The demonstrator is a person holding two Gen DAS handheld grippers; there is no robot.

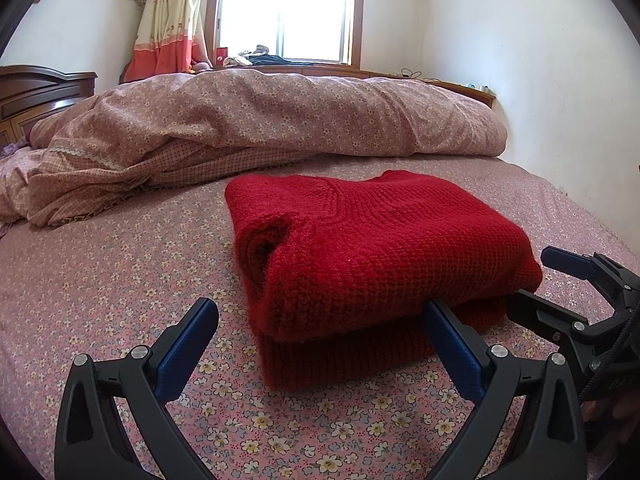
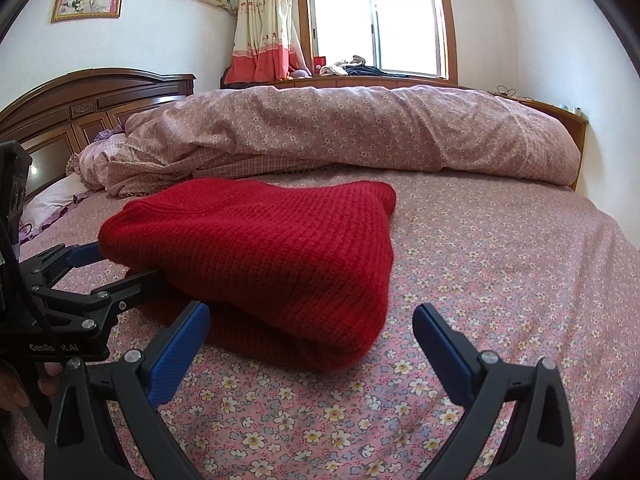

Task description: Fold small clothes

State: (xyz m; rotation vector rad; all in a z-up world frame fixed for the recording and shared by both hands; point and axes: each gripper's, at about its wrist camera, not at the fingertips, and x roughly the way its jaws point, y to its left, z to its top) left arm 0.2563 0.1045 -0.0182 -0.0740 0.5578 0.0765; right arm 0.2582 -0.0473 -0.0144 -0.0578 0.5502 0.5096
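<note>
Sweater (image 1: 360,248) folded on bed (image 1: 120,280); both grippers agape.

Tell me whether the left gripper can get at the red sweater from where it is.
Probably yes: the left gripper is open, the folded red sweater lies right ahead on the bedsheet, its near edge between the fingers, nothing between.

Low, close — both facing sweater (image 1: 360,248)
</note>
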